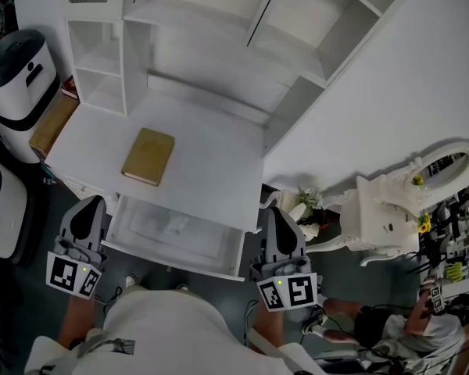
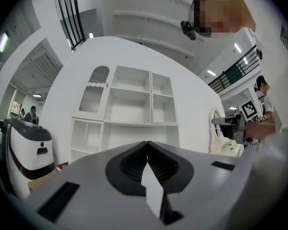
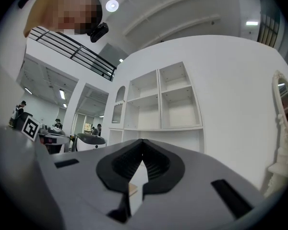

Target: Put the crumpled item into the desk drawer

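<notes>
The white desk (image 1: 211,151) has its drawer (image 1: 219,248) pulled open toward me. A pale crumpled item (image 1: 174,226) lies inside the drawer. My left gripper (image 1: 89,205) hangs at the drawer's left front corner, jaws closed tip to tip with nothing between them; in the left gripper view it (image 2: 147,143) points level at the shelf unit (image 2: 134,104). My right gripper (image 1: 272,212) is beside the drawer's right front corner, also shut and empty, and its tips (image 3: 142,141) meet in the right gripper view. Neither gripper touches the drawer.
A tan book (image 1: 148,156) lies on the desktop. A white and black machine (image 1: 16,73) stands at the left. To the right are an ornate white vanity with a mirror (image 1: 399,209), flowers (image 1: 306,206) and a seated person (image 1: 422,326).
</notes>
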Tool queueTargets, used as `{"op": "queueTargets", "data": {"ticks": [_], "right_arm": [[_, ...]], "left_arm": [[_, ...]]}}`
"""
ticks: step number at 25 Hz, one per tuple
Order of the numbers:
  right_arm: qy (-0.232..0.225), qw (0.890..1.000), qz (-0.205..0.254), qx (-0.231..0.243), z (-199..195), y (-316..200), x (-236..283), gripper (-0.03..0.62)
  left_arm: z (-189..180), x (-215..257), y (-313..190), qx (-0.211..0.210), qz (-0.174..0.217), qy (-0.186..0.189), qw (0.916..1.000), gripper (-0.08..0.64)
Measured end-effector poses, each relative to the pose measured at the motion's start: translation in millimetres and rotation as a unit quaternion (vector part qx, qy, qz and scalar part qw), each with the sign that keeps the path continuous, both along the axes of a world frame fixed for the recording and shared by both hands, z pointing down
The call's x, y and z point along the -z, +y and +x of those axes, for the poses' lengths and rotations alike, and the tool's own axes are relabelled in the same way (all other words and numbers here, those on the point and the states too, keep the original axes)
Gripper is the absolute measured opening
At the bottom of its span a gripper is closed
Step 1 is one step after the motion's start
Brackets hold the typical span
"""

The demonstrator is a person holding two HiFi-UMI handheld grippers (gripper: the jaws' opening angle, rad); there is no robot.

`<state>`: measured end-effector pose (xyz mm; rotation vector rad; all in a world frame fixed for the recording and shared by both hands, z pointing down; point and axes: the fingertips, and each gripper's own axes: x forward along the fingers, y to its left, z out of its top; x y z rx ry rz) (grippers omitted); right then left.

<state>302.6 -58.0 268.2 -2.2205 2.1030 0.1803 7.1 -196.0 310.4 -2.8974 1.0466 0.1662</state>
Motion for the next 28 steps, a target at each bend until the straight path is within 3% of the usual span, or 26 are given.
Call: {"op": "queueTargets", "data": {"ticks": [15,28], "right_arm": [[-0.019,0.999,-0.005,-0.045,-0.4,23.0,-16.0,0.009],[-0.022,0.999,-0.005,-0.038,-6.0,19.4,-20.3,0.009]], "left_arm": [[16.4,0.2,1.7,-0.050,0.004,-0.014,0.9986,0.015],[5.2,-3.3,7.6,-0.038,0.001,-0.010,0.9992,0.015]]}}
